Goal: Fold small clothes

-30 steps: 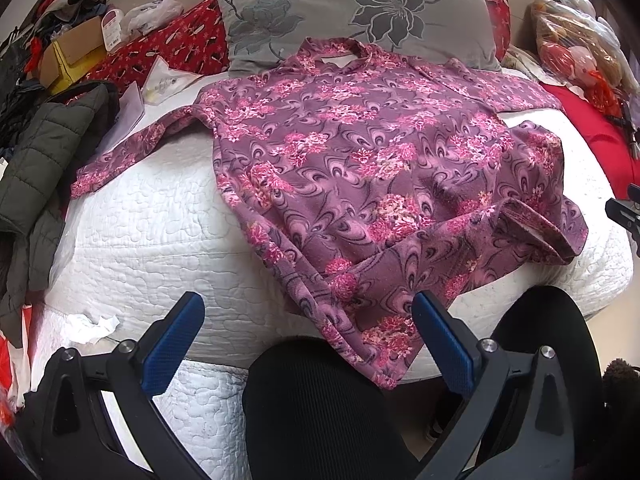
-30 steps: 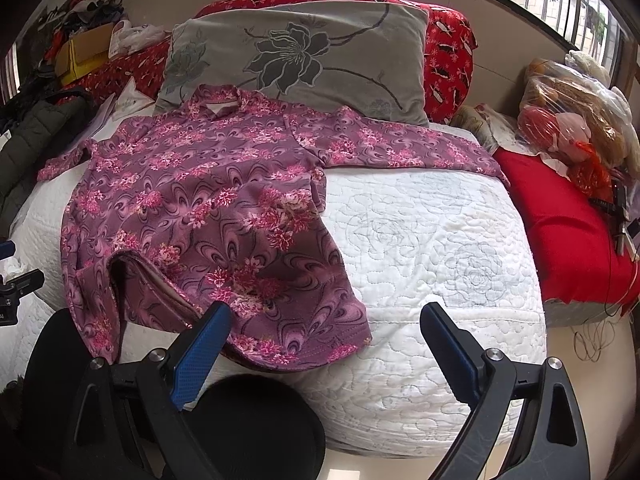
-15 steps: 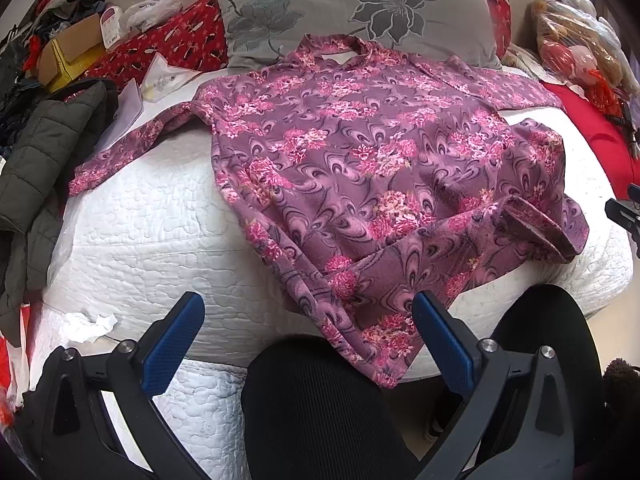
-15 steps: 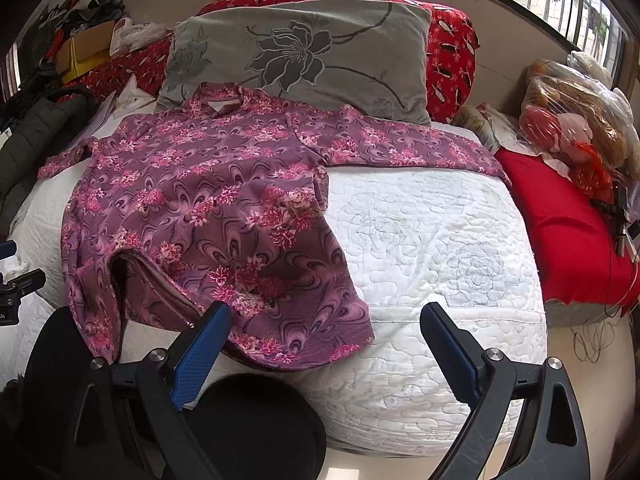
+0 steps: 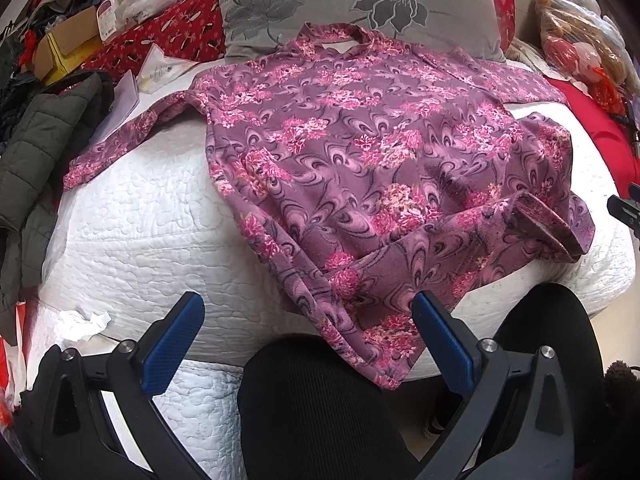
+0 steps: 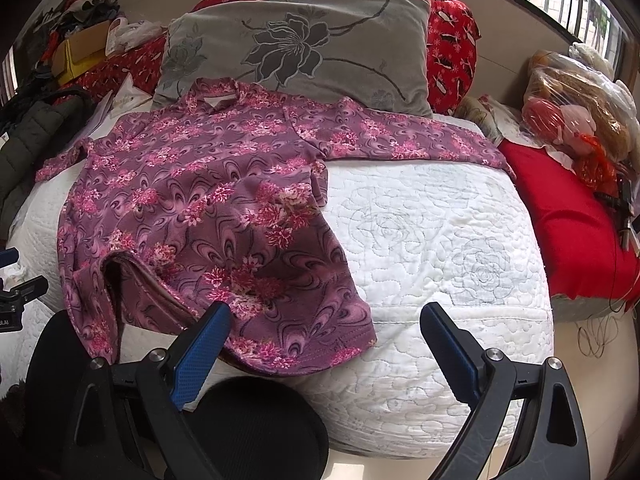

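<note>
Left gripper point(image 5: 306, 330) low centre of its frame, jaws spread wide, nothing between them. Right gripper point(image 6: 324, 344) same: released, empty, at the bottom of its view. Purple floral shirt point(image 6: 208, 208) lies flat on the white quilted bed point(image 6: 432, 240), collar toward the grey flower pillow point(image 6: 312, 48) at upper centre. One sleeve stretches toward the red cloth point(image 6: 568, 224) at right. Hem at lower left is flipped up, drooping over the bed edge. Dark padded jacket point(image 5: 36, 152) at far left.
</note>
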Demonstrator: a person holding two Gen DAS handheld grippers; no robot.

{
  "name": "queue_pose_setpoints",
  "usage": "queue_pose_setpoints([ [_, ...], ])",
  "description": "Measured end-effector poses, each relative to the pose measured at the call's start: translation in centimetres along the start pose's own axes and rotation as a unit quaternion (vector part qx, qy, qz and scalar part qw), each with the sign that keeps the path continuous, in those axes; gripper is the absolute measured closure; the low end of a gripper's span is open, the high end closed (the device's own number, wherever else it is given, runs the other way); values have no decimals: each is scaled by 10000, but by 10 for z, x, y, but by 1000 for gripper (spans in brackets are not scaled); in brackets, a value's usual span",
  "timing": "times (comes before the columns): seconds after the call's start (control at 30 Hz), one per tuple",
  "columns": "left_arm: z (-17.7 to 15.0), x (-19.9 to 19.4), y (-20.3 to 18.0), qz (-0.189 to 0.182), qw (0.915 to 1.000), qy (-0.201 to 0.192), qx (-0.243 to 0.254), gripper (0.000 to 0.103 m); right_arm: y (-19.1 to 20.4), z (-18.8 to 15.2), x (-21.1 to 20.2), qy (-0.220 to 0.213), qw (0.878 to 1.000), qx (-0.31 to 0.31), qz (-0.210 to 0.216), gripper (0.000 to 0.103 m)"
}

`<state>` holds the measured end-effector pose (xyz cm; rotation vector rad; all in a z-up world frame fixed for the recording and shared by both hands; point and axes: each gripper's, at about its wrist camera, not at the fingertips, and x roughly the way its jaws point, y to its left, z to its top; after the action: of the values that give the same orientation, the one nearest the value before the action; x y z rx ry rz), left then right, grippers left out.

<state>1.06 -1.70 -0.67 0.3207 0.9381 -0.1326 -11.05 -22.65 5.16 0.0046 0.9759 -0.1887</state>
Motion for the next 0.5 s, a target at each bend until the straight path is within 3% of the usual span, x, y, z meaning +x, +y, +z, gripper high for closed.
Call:
queue_pose_setpoints([
  [0.5, -1, 26, 16, 59, 9987, 419, -277, 0, -13, 5, 31, 210, 9997, 152, -48, 8],
])
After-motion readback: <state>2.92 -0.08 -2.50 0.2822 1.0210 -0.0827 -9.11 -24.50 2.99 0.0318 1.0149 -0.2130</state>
